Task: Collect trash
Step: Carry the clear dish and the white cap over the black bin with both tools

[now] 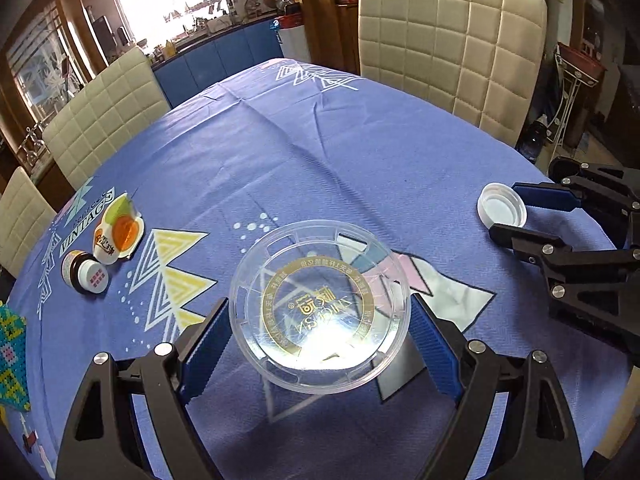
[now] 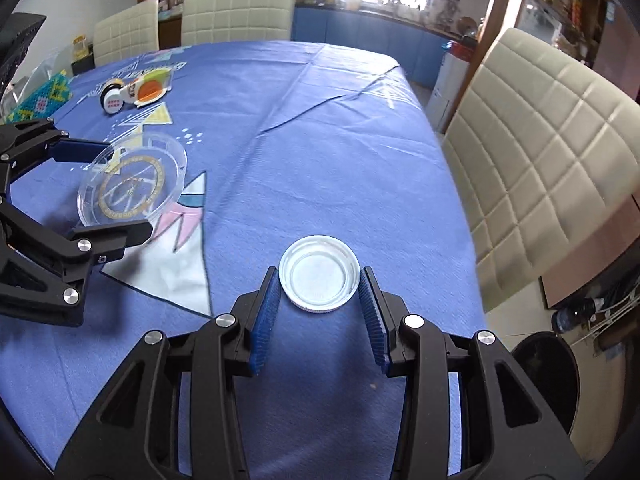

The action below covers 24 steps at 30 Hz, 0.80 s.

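A clear round plastic lid (image 1: 320, 280) with a gold ring print sits between the blue pads of my left gripper (image 1: 320, 304), which is shut on its rim. In the right wrist view the lid (image 2: 132, 184) hangs tilted above the blue tablecloth (image 2: 320, 140) in my left gripper (image 2: 126, 188). My right gripper (image 2: 320, 272) is shut on a white screw cap (image 2: 320, 284), hollow side up. That cap (image 1: 502, 204) and right gripper (image 1: 504, 210) show at the right of the left wrist view.
A crushed orange-and-green cup (image 1: 118, 232) and a small jar with a white lid (image 1: 86, 274) lie on the table's left. A beaded mat (image 1: 12, 356) is at the left edge. Cream chairs (image 2: 540, 168) ring the table. A black bin (image 2: 548, 376) stands on the floor at the right.
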{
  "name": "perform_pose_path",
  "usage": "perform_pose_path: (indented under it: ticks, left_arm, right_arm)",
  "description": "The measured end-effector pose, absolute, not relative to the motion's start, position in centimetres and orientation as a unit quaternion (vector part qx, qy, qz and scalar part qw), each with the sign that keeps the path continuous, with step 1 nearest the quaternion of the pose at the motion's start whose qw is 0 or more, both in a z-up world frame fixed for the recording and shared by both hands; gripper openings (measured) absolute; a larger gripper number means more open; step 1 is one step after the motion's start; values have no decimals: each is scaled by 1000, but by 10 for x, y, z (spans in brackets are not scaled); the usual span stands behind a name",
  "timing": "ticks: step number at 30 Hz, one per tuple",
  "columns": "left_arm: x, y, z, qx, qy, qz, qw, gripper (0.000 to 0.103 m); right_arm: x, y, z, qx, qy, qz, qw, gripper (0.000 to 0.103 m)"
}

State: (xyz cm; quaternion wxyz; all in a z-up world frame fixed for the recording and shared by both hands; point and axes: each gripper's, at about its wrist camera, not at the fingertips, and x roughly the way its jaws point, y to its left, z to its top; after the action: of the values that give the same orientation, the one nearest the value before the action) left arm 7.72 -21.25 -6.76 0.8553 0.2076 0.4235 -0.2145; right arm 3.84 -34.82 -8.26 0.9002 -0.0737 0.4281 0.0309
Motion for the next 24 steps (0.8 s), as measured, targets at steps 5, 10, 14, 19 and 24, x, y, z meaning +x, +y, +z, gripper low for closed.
perform_pose_path:
  ticks: [5, 10, 14, 19, 24]
  left_arm:
    - [74, -228, -63, 213, 420, -221, 854, 84]
    - [69, -249, -59, 218, 414, -234, 852, 84]
    - [65, -272, -59, 226, 411, -250, 847, 84]
    - [57, -305, -58, 236, 405, -276, 839, 84]
    - [45, -341, -59, 248, 396, -302, 831, 84]
  right_arm:
    - [36, -361, -82, -79, 427, 17, 901, 42]
    - [26, -381, -79, -80, 418, -3, 905, 42]
    - [13, -405, -73, -65, 412, -22, 908, 42]
    - [-4, -436, -66, -53, 411, -48, 909, 42]
    - [-22, -466, -66, -42, 413, -74, 907, 42]
